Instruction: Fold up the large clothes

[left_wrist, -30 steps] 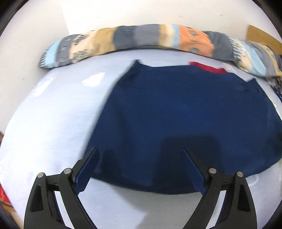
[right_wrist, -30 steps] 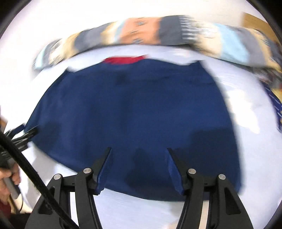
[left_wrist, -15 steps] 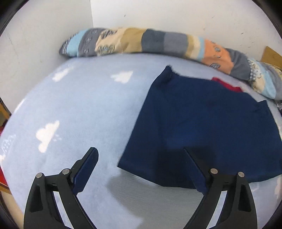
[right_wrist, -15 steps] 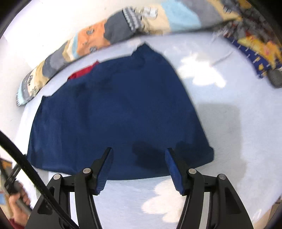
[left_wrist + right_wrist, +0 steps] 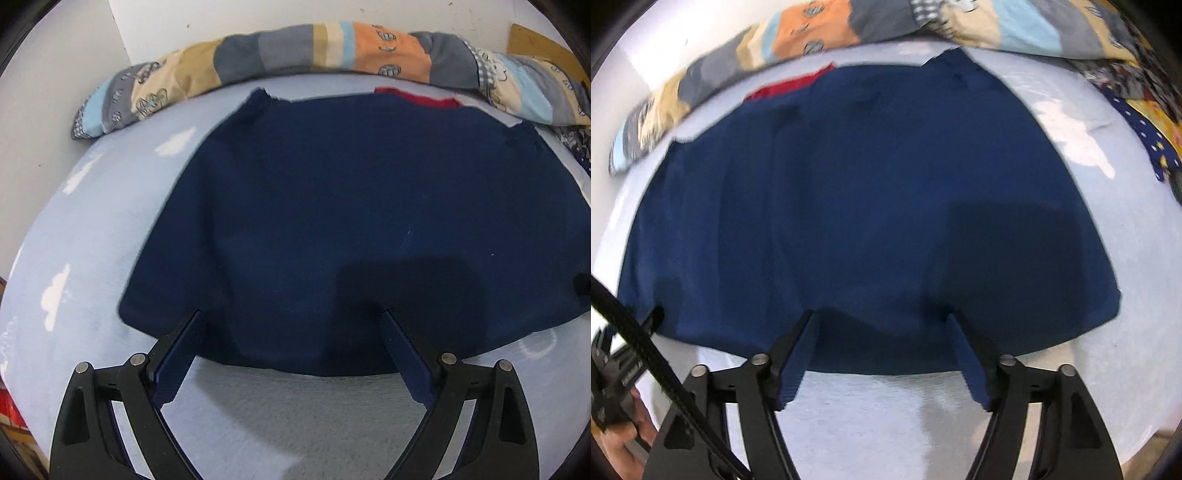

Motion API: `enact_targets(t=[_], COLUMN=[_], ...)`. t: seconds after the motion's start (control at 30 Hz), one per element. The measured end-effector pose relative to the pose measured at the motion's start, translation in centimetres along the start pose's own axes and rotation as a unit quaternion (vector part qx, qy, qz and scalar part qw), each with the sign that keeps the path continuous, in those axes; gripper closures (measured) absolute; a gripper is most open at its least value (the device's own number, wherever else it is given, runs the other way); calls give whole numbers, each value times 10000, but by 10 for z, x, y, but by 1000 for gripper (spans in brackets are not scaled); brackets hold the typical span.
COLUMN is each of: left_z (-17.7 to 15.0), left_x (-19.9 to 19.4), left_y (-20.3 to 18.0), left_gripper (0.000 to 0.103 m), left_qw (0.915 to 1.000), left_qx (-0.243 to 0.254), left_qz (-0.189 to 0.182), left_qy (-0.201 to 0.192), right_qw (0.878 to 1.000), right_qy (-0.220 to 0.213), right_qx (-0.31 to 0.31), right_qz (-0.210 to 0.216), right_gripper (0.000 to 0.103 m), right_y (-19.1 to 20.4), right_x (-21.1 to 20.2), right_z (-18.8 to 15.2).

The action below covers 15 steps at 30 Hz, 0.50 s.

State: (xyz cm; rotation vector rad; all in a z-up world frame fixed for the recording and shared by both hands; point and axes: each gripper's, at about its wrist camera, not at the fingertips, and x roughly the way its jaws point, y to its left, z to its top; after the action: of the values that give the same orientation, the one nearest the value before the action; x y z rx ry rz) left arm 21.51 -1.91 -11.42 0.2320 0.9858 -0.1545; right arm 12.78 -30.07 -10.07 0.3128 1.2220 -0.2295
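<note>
A large navy blue garment [image 5: 351, 206] lies spread flat on the pale blue bed sheet [image 5: 92, 229], a strip of red [image 5: 417, 98] showing at its far edge. My left gripper [image 5: 291, 317] hangs open over the garment's near hem, toward its left corner, nothing between the fingers. In the right wrist view the same garment [image 5: 868, 192] fills the frame, and my right gripper [image 5: 882, 317] stands over the near hem toward the right corner. Its jaws are opening, with only flat cloth beneath them and no fold pinched.
A long patchwork bolster [image 5: 332, 51] runs along the far edge of the bed against the white wall. Patterned bedding [image 5: 1145, 122] lies at the far right. A person's hand [image 5: 620, 439] holding the other gripper's handle shows at lower left in the right wrist view.
Both grippers swung outward toward the garment's corners, then came back lower over the near hem. The right gripper's jaws stand wider than before.
</note>
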Motion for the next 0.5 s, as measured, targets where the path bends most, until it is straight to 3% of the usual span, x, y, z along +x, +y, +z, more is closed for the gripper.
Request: enact_targets(t=[0.13,0.3,0.5], left_z=[6,14,16], left_x=[-4,-37,-70], left_y=[-3,-13,-23], left_gripper=[8,8,8], left_qw=[9999,9973,9896], left_qx=[-34,14,200], left_qz=[54,70,245], left_qy=[-138,-728,-1407], right_qw=[9999,9983,9973], right_qy=[1,-504,-621], right_qx=[-68,-288,-340], right_qz=[-98,62,218], right_gripper=[25,25,25], right_y=[5,24,34], right_x=[1,-25,-30], right_z=[3,6,7])
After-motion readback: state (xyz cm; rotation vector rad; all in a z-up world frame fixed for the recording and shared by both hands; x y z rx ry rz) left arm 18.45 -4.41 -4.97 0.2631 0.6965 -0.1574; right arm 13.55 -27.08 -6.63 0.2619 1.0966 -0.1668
